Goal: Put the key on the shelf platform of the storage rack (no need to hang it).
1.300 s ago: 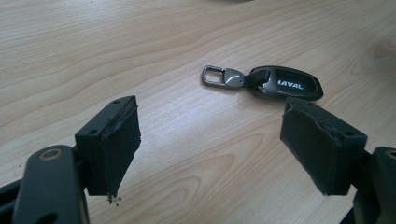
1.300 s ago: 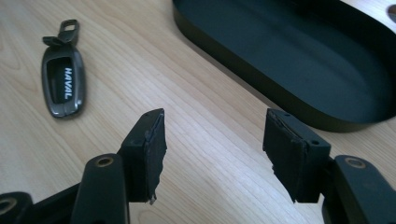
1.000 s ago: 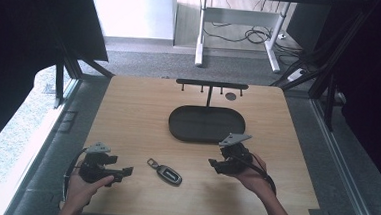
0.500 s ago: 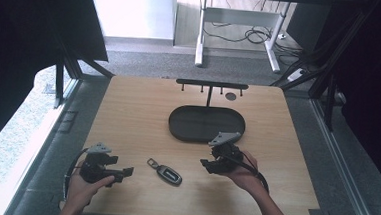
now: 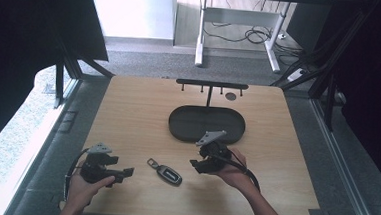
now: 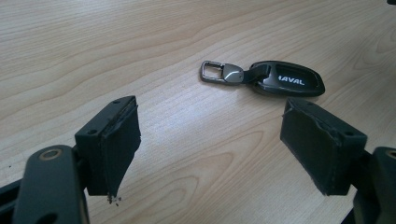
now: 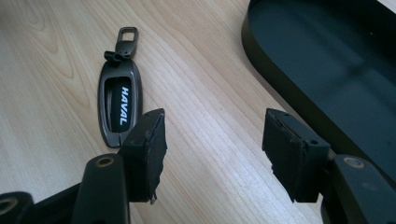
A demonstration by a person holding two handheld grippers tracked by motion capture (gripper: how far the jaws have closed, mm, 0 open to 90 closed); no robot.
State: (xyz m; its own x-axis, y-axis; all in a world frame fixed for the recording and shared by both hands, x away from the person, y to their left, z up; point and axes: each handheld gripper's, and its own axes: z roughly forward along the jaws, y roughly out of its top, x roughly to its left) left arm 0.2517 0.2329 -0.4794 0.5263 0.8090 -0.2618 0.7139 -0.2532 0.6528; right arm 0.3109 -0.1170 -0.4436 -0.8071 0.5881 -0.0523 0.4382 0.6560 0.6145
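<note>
Table (image 5: 128,108) from the high view: a key fob (image 5: 165,172) lies flat near the front edge, between the left gripper (image 5: 124,172) and the right gripper (image 5: 197,165), with a dark oval tray (image 5: 182,129) just behind. The likely step is a pickup by the right gripper, which is nearer; it goes best if the hand lowers and turns so the fingers straddle the fob's narrow width. In the left gripper view the fingers (image 6: 112,144) stand wide and empty, the fob (image 6: 287,79) ahead and to the right, well apart. In the right gripper view the fingers (image 7: 147,149) are wide and empty; the fob (image 7: 119,105) lies just outside the left finger, not between them.
</note>
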